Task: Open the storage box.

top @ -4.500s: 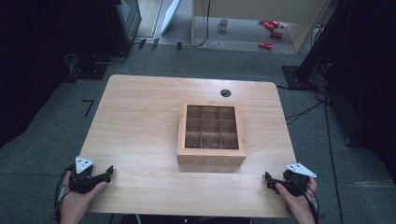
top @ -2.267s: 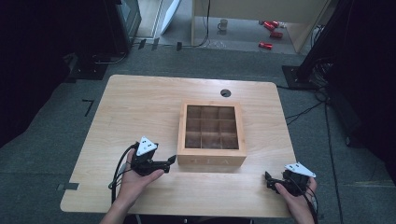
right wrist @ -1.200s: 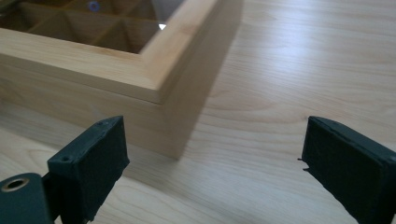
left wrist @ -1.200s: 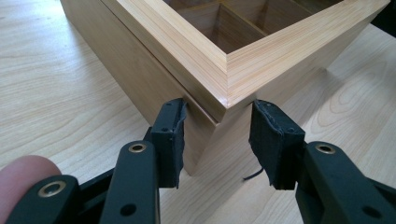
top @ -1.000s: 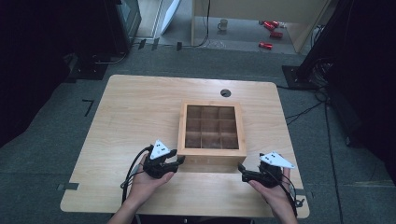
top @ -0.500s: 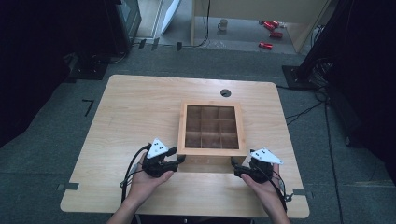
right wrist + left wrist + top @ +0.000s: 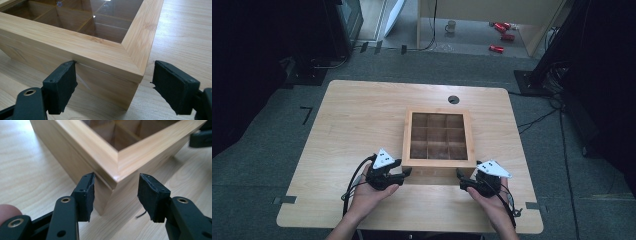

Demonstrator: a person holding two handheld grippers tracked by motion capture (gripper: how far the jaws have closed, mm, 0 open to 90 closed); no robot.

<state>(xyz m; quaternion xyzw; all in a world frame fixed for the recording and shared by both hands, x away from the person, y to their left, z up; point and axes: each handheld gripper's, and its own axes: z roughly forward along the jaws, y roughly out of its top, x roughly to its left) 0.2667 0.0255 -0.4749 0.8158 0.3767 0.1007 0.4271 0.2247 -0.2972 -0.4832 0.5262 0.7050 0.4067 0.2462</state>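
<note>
A square wooden box with a grid of several compartments under a glass-paned lid stands right of the table's middle. My left gripper sits at the box's near-left corner. In the left gripper view it is open, with its pads either side of that corner of the box and the left pad close to the side wall. My right gripper is at the near-right corner. In the right gripper view it is open and straddles that corner of the box.
The wooden table has a round cable hole behind the box. Both hands rest near its front edge. On the floor beyond stand a mug and red items. Dark equipment flanks both sides.
My right gripper has moved from the table's near-right corner in to the box's near-right corner. The left gripper, which came in earlier, has edged up to the near-left corner.
</note>
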